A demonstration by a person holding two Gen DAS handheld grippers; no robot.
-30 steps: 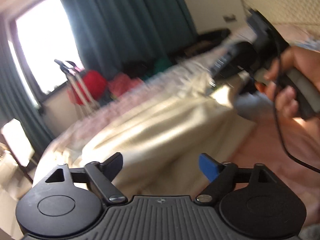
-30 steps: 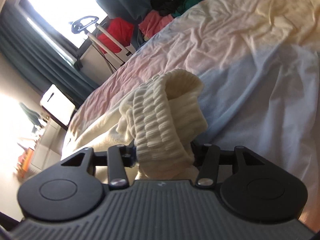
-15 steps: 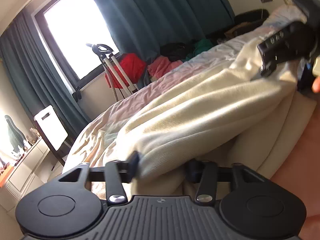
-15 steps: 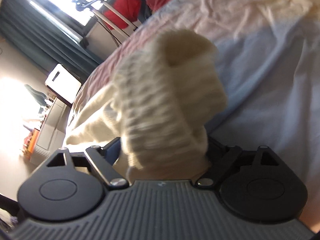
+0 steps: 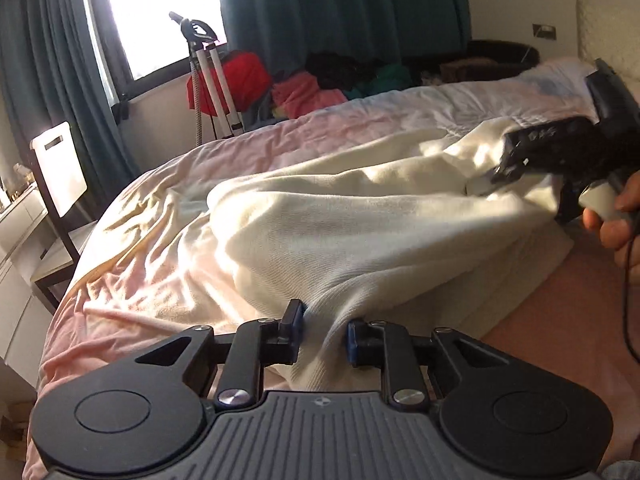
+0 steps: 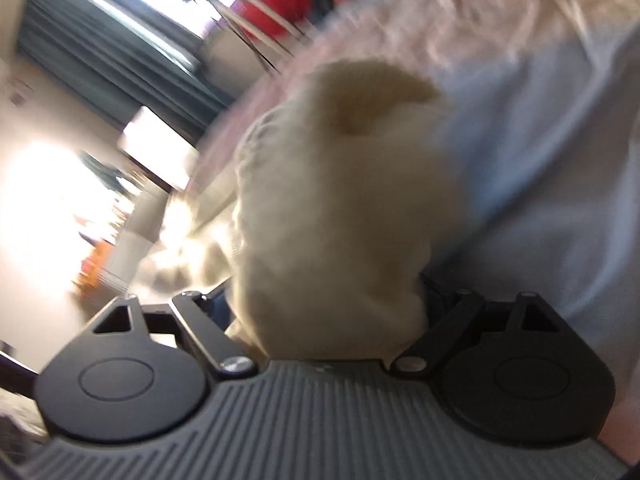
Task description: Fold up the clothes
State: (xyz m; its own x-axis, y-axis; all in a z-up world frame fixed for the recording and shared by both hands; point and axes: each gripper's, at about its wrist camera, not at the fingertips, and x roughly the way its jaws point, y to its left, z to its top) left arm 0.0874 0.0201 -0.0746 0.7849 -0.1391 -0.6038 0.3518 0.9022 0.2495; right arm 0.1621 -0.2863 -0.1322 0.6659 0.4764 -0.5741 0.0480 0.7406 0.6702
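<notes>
A: Bedroom, daylight. Beyond the bed (image 5: pixel 248 160), at 11 o'clock: bright window (image 5: pixel 156 12) between teal curtains (image 5: pixel 340 8), with a white-and-black upright stand (image 5: pixel 212 76) in front. What else around?

B: At 12 o'clock along the far edge, a heap of clothes (image 5: pixel 308 92), red, pink, black and green, lying loose on something hidden from view. At 9 o'clock, a chair (image 5: pixel 60 164) with a white back beside pale furniture. At 1 o'clock, a wall socket (image 5: pixel 545 32).

A: Anything in the way?

B: Between the two tools, only the garment itself. At 3 o'clock in the left wrist view, the right gripper (image 5: pixel 500 170) and a hand (image 5: pixel 616 216) around its handle, cable trailing down.

A: And the garment?

B: Cream sweater (image 5: pixel 360 216), spread across the bed's middle, bunched into long soft folds, sunlit on top. Fine ribbed knit where pulled taut at 6 o'clock. Underneath, a crumpled sheet, pale pink fading to pale blue.

A: Grips?

B: Left gripper (image 5: pixel 322 334): narrow, blue pads pinched on a gathered fold of the sweater near the bed's near edge. Right gripper (image 6: pixel 324 312), in its own blurred view: arms spread rather wide, a thick rounded cuff (image 6: pixel 344 208) of the same cream knit filling the gap between them. Hard to tell from the blur whether actually clamped or merely lying there; from the left view, tip against the fabric at the sweater's far end.

A: Containers?

B: None to tell of.
</notes>
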